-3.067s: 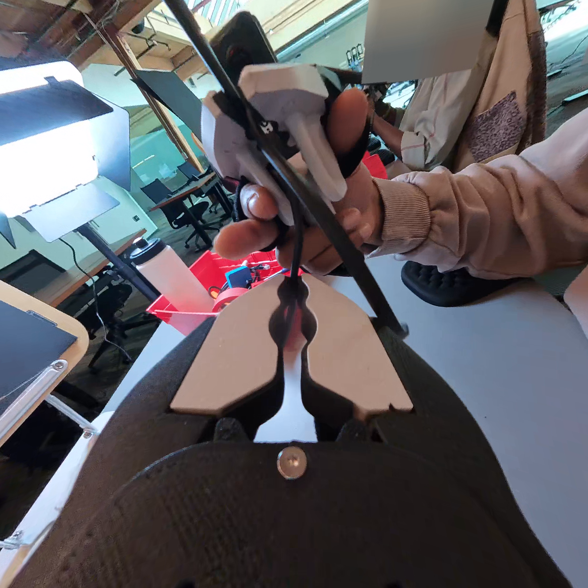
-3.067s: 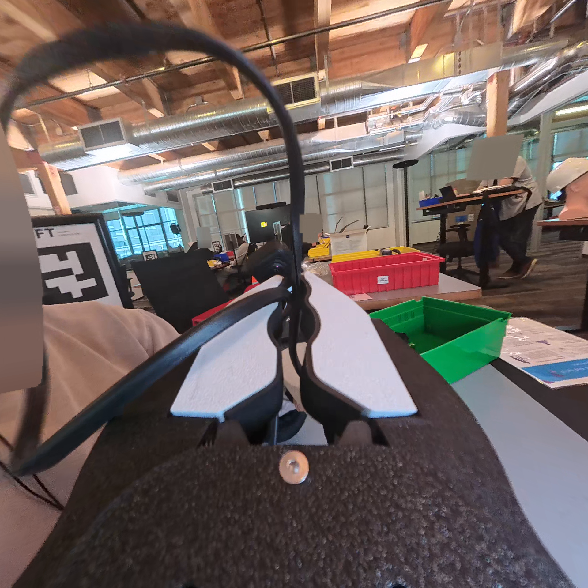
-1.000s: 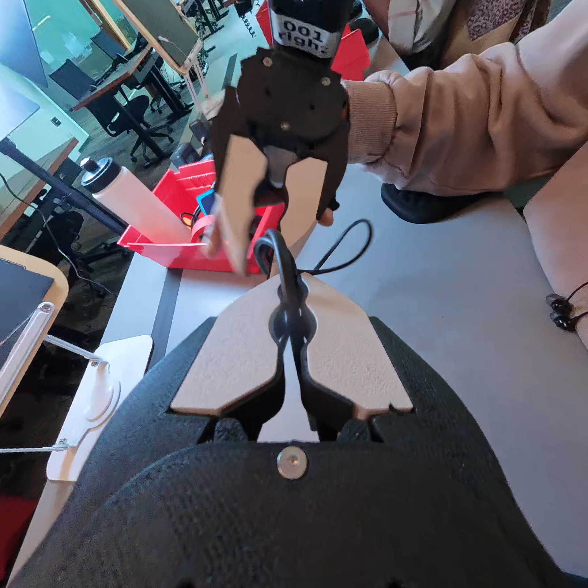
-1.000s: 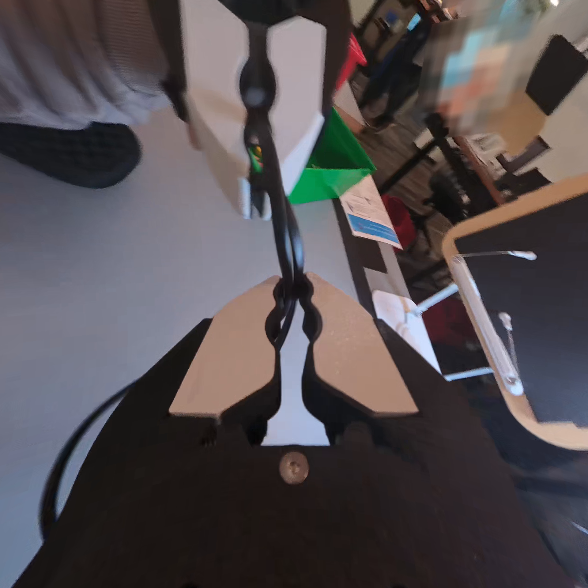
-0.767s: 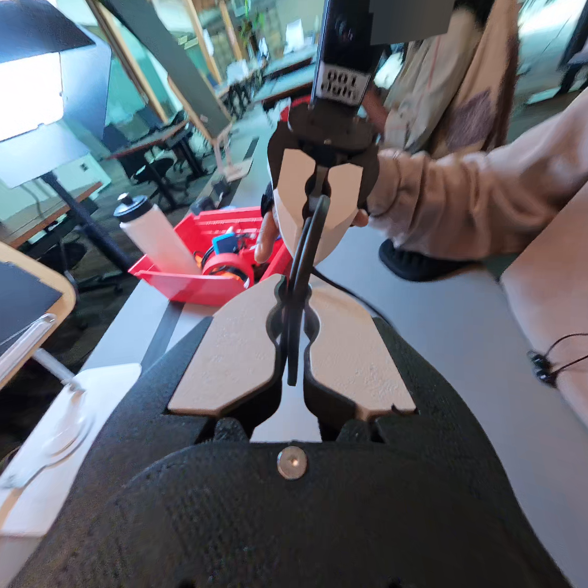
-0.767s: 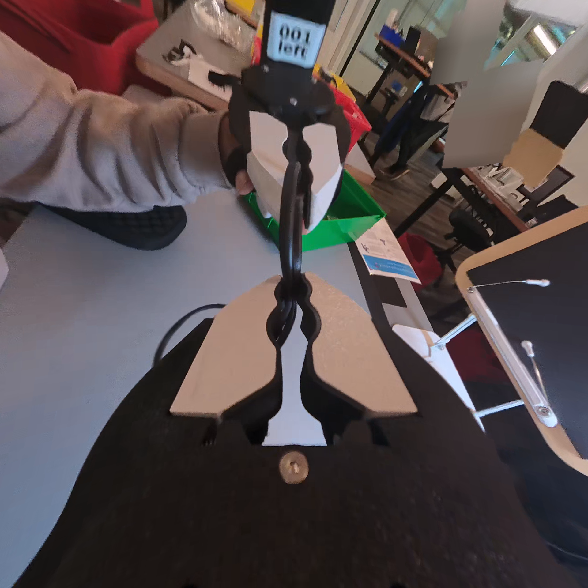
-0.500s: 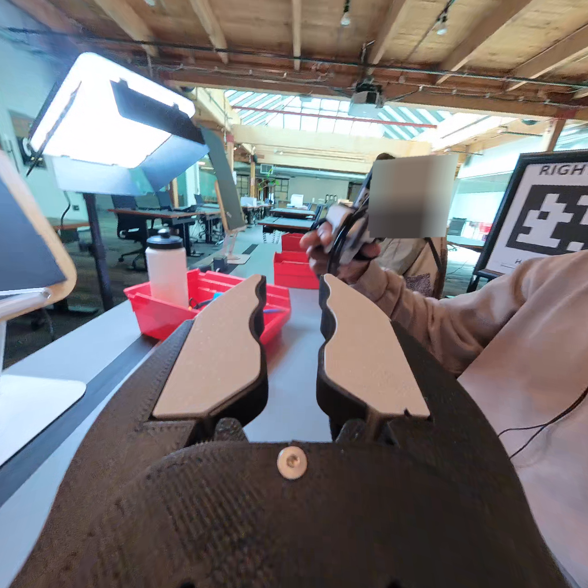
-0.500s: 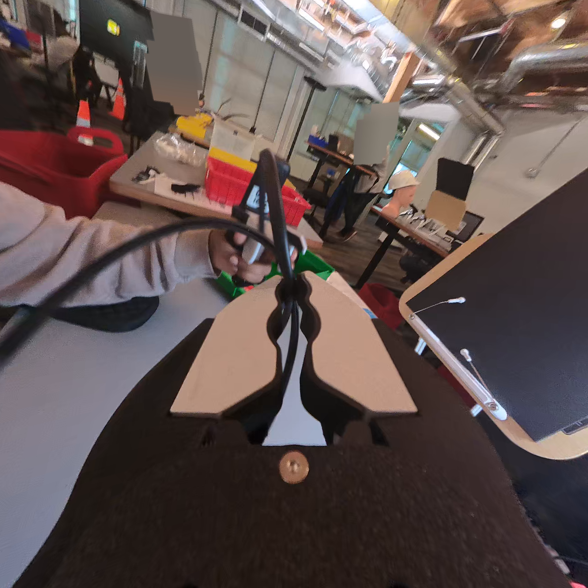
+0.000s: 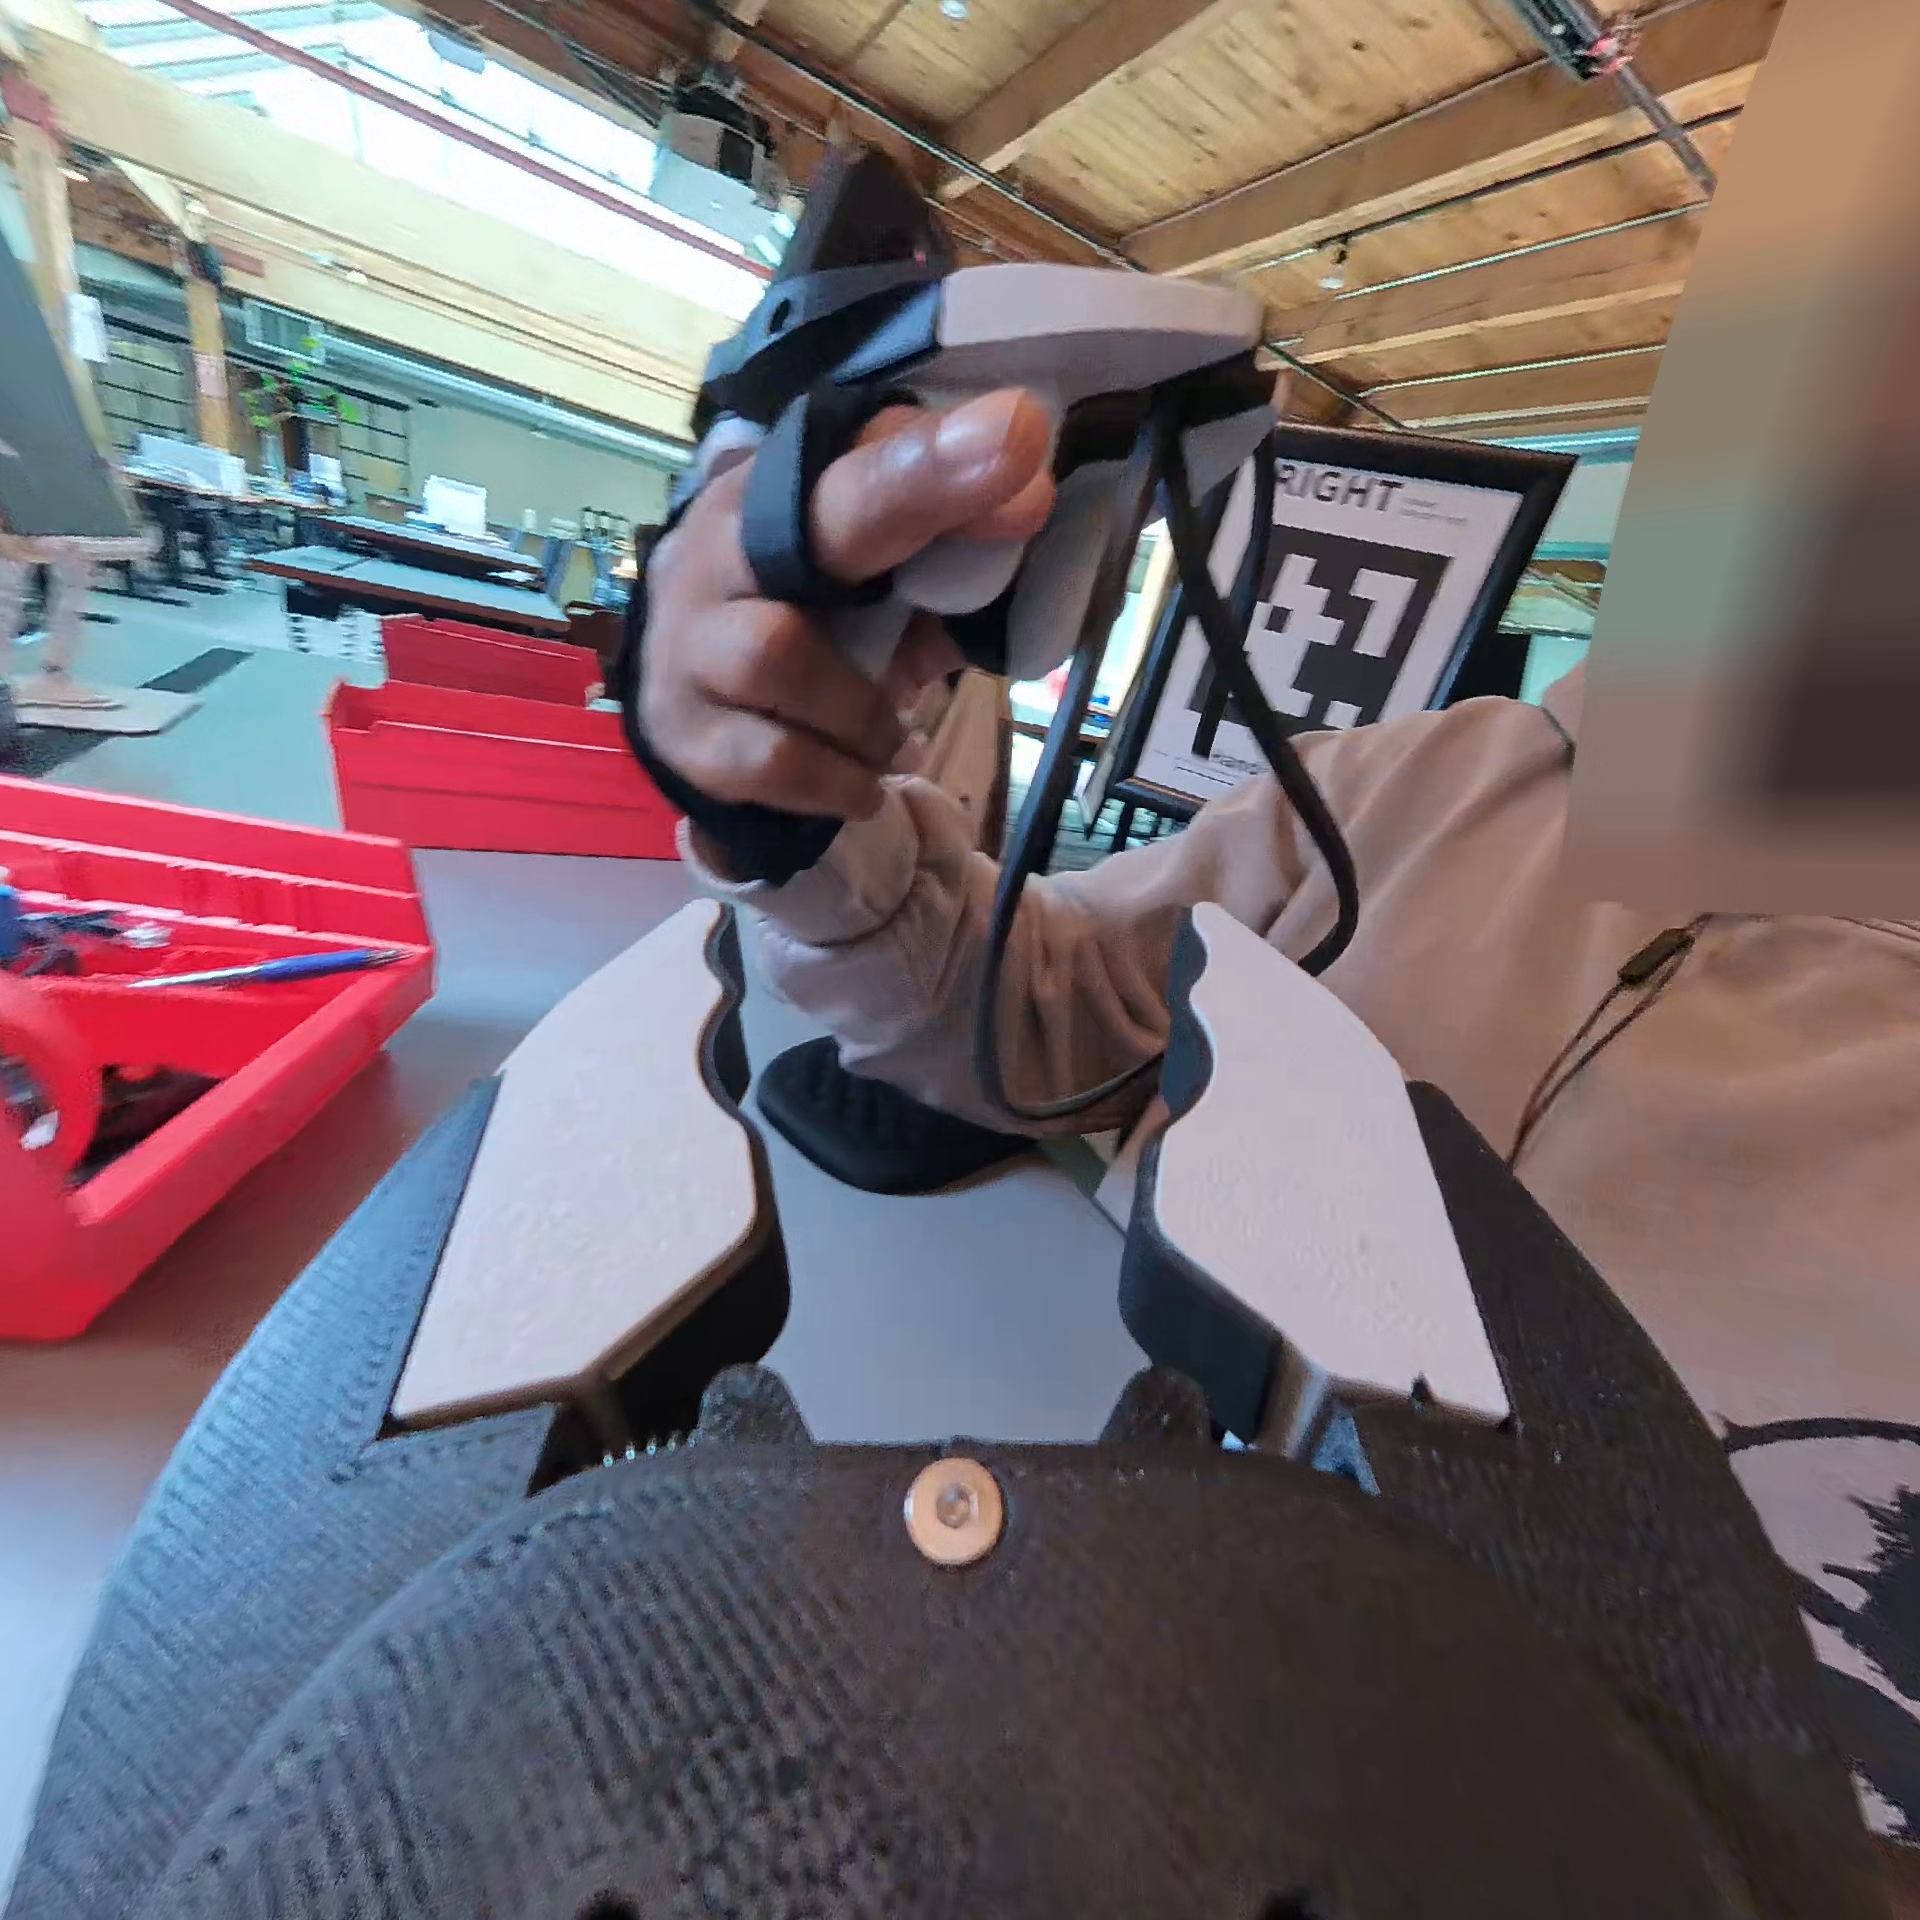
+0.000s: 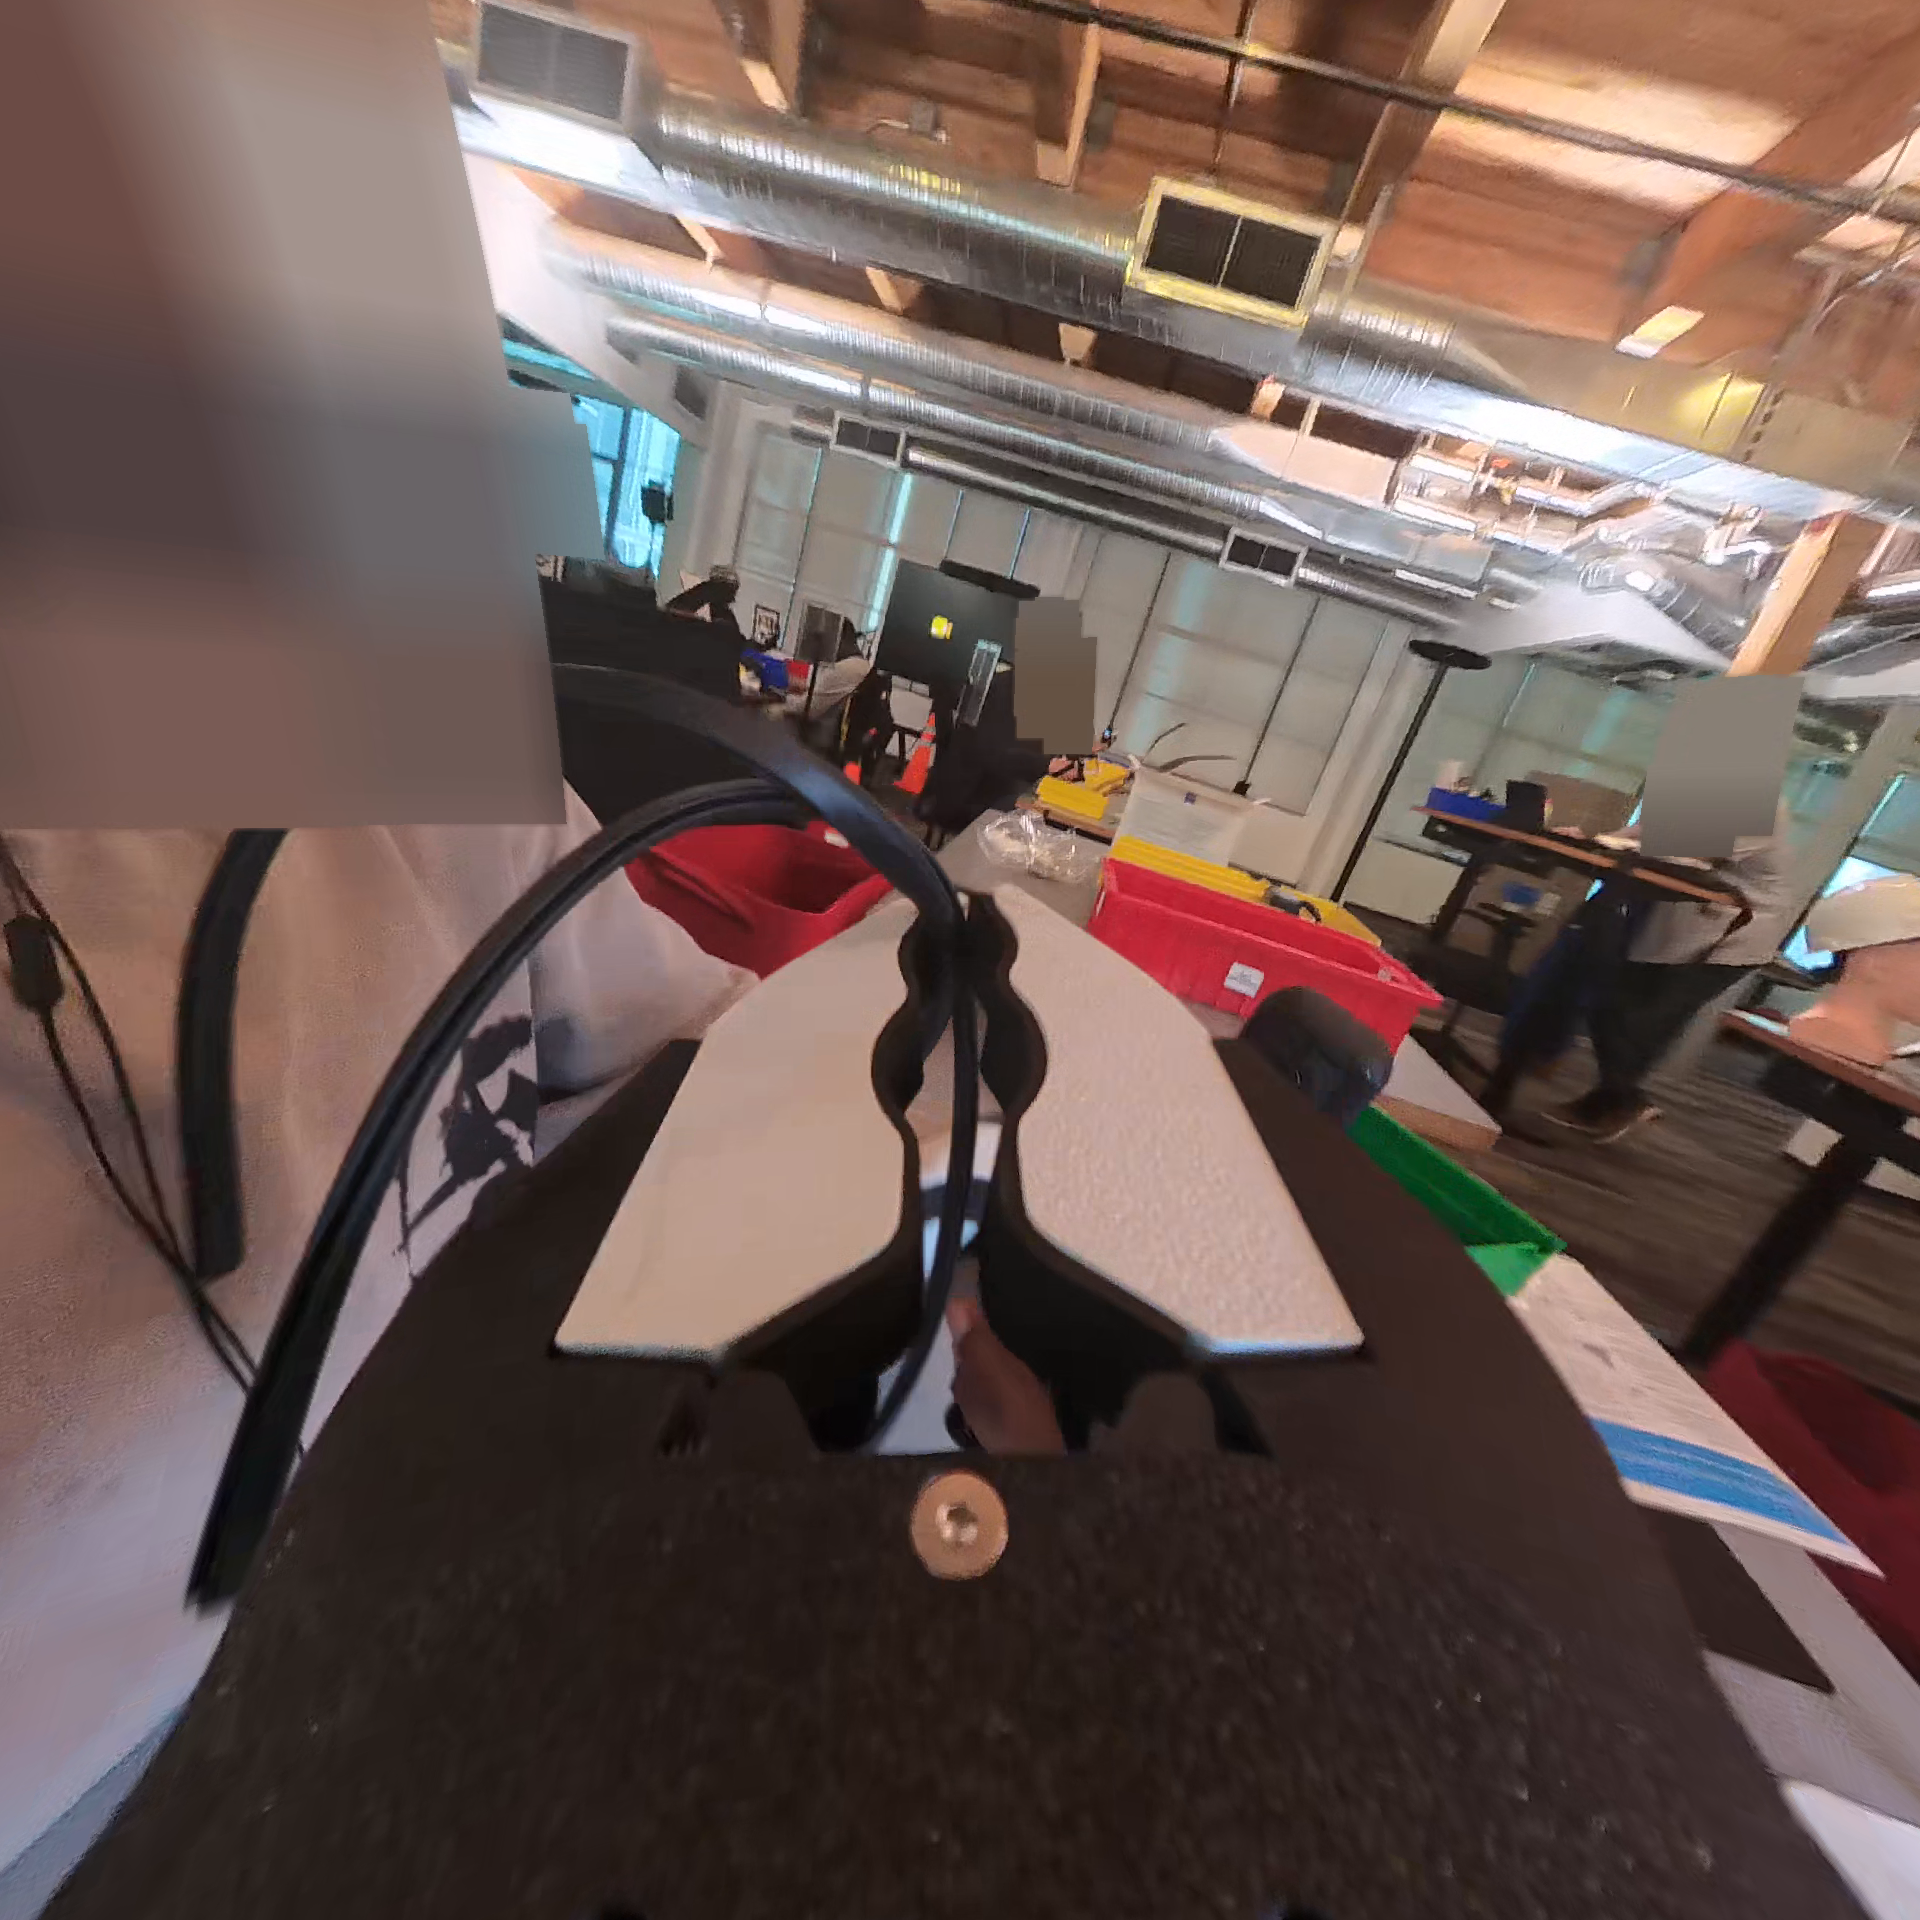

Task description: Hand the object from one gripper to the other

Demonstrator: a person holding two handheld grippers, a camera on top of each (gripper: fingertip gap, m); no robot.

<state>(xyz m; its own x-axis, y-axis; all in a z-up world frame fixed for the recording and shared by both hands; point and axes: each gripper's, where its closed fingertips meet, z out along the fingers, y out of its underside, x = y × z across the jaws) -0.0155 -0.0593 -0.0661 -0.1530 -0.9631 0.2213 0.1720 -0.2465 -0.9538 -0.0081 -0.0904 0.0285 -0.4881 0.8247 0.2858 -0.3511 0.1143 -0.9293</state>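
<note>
- The right gripper (image 10: 961, 935) is clamping a black cable (image 10: 623, 894) between its closed tips, the strand pinched at the front notch and arching back over the gripper's left side.
- The left gripper (image 9: 956, 997) is standing wide apart and gripping nothing, with grey table (image 9: 935, 1309) showing through the gap.
- In the left wrist view the right gripper (image 9: 1174, 416) is sitting above and just beyond the left one's tips, held in the person's hand (image 9: 790, 644), and the cable (image 9: 1039, 831) is hanging down from it in a long loop.
- That loop is running roughly top to bottom (its low bend is dipping to about the level of the left gripper's right fingertip (image 9: 1226, 977)), so the cable lies ahead of, slightly right of, and mostly above the open jaws.
- Judging by this, the cable belongs wholly to the right side now; the left gripper is the nearer free one should it be taken back.
- Off to the left a red bin (image 9: 260, 1070) is holding a blue pen (image 9: 270, 968).
</note>
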